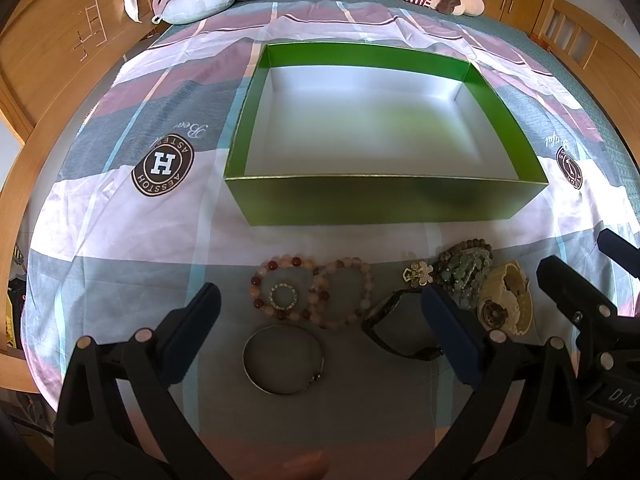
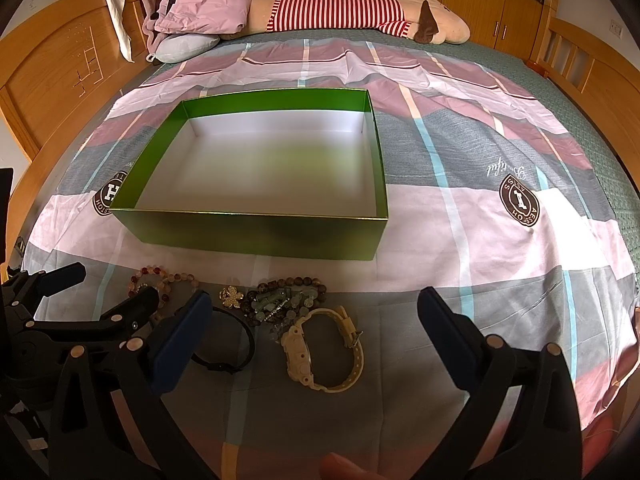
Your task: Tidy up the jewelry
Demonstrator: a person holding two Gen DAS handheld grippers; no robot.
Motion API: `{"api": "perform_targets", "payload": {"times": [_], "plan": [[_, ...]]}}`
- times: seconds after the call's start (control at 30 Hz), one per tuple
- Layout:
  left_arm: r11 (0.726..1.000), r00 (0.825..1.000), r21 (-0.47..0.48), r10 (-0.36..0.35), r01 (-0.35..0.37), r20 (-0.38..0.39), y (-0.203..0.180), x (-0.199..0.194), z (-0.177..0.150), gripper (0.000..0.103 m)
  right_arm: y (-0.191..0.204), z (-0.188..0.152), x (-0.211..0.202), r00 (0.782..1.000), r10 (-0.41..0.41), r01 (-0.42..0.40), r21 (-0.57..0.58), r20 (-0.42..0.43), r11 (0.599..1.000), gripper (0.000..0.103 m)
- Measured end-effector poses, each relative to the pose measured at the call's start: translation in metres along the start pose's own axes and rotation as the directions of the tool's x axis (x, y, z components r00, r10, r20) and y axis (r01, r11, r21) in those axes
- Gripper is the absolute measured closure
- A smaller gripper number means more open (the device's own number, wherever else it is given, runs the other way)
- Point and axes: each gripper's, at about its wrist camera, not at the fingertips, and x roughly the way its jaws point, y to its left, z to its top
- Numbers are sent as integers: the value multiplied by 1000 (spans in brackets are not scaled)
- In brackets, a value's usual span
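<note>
Jewelry lies in a loose row on the checked bedsheet (image 2: 460, 216), just near of the green box (image 1: 384, 200). Nearest sits a thin metal bangle (image 1: 283, 359), round and smooth, between the wide-spread fingers of the left gripper (image 1: 320, 316), which holds nothing. Beyond it are two pink bead bracelets (image 1: 312, 294) touching each other, one with a small pearl ring (image 1: 283, 295) inside it. To the right lie a black watch (image 1: 396, 328), a gold flower brooch (image 2: 232, 295), a tangle of brown and green beads (image 2: 288, 300) and a cream plastic watch (image 2: 320, 350). The right gripper (image 2: 316, 328) gapes wide and empty over that watch, with bare sheet to its right. The box stands open, its white floor bare. Far off lie a striped plush toy (image 2: 340, 12) and pillows against wooden boards.
</note>
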Motion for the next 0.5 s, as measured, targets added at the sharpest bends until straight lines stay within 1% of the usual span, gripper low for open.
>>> {"api": "perform_targets", "payload": {"times": [0.5], "plan": [[1000, 1000, 3, -2, 2, -7, -6, 3, -6, 2, 0, 0, 0, 1000, 1, -1, 1, -1, 1000, 1]]}}
